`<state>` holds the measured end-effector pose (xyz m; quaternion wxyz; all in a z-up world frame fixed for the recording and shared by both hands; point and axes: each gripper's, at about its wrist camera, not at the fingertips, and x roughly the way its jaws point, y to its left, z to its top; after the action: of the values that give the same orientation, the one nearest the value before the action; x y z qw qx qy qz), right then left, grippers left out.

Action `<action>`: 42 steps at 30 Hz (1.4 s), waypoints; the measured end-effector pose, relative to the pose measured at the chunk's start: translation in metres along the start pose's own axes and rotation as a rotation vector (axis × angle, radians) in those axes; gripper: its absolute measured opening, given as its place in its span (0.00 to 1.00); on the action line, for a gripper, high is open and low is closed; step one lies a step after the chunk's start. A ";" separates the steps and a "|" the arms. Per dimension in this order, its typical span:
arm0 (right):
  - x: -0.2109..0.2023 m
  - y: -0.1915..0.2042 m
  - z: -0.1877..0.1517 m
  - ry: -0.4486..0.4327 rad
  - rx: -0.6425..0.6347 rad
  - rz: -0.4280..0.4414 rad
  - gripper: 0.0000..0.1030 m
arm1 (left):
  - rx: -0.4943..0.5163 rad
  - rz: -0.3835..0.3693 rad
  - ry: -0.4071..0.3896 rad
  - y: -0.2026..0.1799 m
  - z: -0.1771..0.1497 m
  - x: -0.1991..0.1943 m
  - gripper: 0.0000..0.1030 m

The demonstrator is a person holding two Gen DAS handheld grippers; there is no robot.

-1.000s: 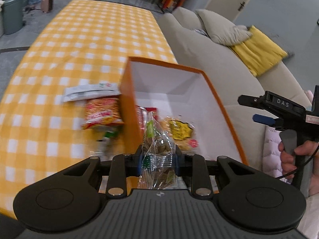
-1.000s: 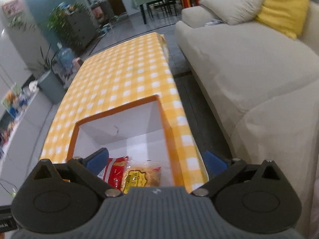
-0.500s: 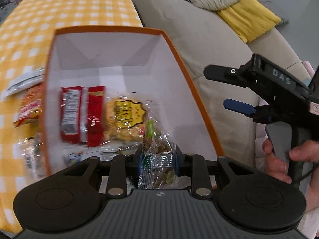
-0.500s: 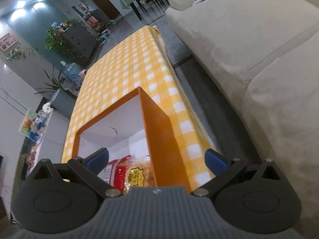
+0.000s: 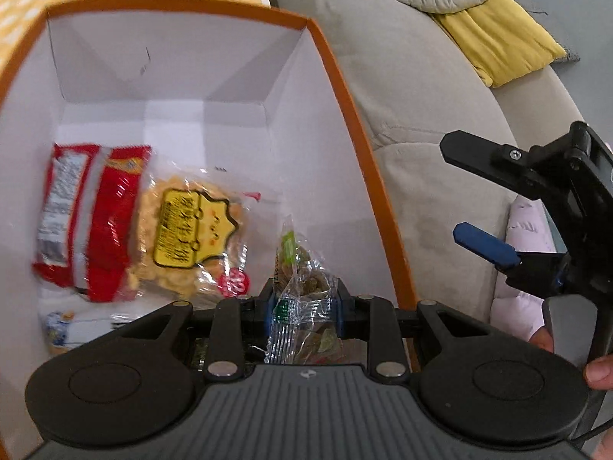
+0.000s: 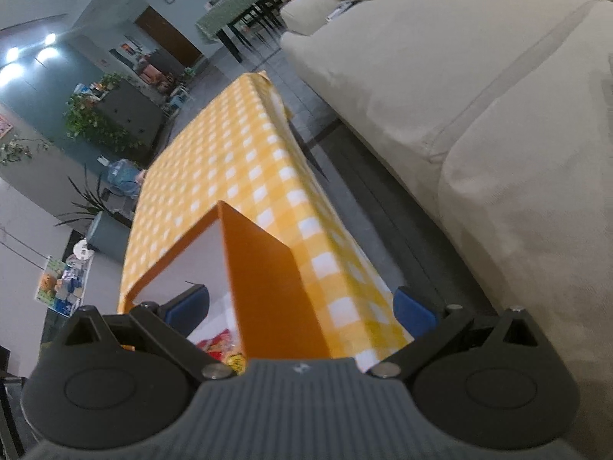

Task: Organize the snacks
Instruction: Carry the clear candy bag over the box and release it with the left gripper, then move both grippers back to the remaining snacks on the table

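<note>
Two packets in box: a red packet [image 5: 88, 222] lies at the left of the orange box [image 5: 345, 115] floor, a yellow-labelled snack bag [image 5: 191, 237] just beside it.
Change: a second ago the clear snack packet [image 5: 302, 299] hung over the box's near edge with loose snacks on the checked cloth [image 6: 230, 153] in view; now it hangs inside the walls, right of the two.
Meaning: judged close to release.
Left gripper [image 5: 304, 306]: tilted steeply down, pinching the clear packet.
Right gripper [image 6: 302, 306]: spread wide and empty, straddling the box's right wall, rolled since a second ago.
</note>
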<state>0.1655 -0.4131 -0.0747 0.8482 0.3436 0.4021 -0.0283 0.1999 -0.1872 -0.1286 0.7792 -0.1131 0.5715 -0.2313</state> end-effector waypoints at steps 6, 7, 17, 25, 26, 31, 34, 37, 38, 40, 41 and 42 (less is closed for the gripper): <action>-0.001 -0.006 0.001 0.010 0.004 -0.011 0.97 | 0.101 0.041 -0.048 -0.012 -0.009 0.004 0.45; 0.000 -0.006 0.001 0.012 0.002 -0.012 0.97 | 0.105 0.049 -0.043 -0.014 -0.008 0.004 0.47; 0.005 0.004 0.000 0.029 -0.038 -0.023 0.97 | 0.100 0.036 0.015 -0.011 -0.009 -0.022 0.66; 0.004 0.015 -0.003 0.034 -0.094 -0.021 0.97 | 0.078 0.027 -0.032 -0.011 -0.014 -0.064 0.67; 0.002 0.018 -0.004 0.031 -0.103 -0.028 0.97 | 0.078 0.034 -0.040 -0.009 -0.013 -0.069 0.67; -0.009 0.031 -0.006 0.003 -0.132 -0.047 0.97 | 0.058 0.091 -0.102 -0.005 -0.006 -0.106 0.67; -0.019 0.042 -0.009 -0.017 -0.150 -0.039 0.97 | 0.049 0.128 -0.147 0.004 -0.009 -0.132 0.68; -0.026 0.060 -0.014 -0.022 -0.184 0.011 0.96 | 0.037 0.193 -0.181 0.017 -0.017 -0.154 0.69; -0.027 0.065 -0.015 -0.022 -0.190 0.028 0.94 | 0.026 0.208 -0.192 0.024 -0.022 -0.161 0.69; -0.027 0.082 -0.021 -0.017 -0.213 0.063 0.89 | 0.015 0.231 -0.197 0.036 -0.030 -0.172 0.69; -0.027 0.090 -0.024 -0.013 -0.227 0.073 0.89 | 0.011 0.239 -0.205 0.043 -0.034 -0.178 0.69; -0.026 0.100 -0.029 -0.006 -0.249 0.085 0.89 | -0.007 0.247 -0.220 0.053 -0.037 -0.186 0.69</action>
<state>0.1613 -0.3252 -0.0133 0.8860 0.2521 0.3848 0.0570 0.1329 -0.0472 -0.0076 0.8592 -0.0694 0.4930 -0.1180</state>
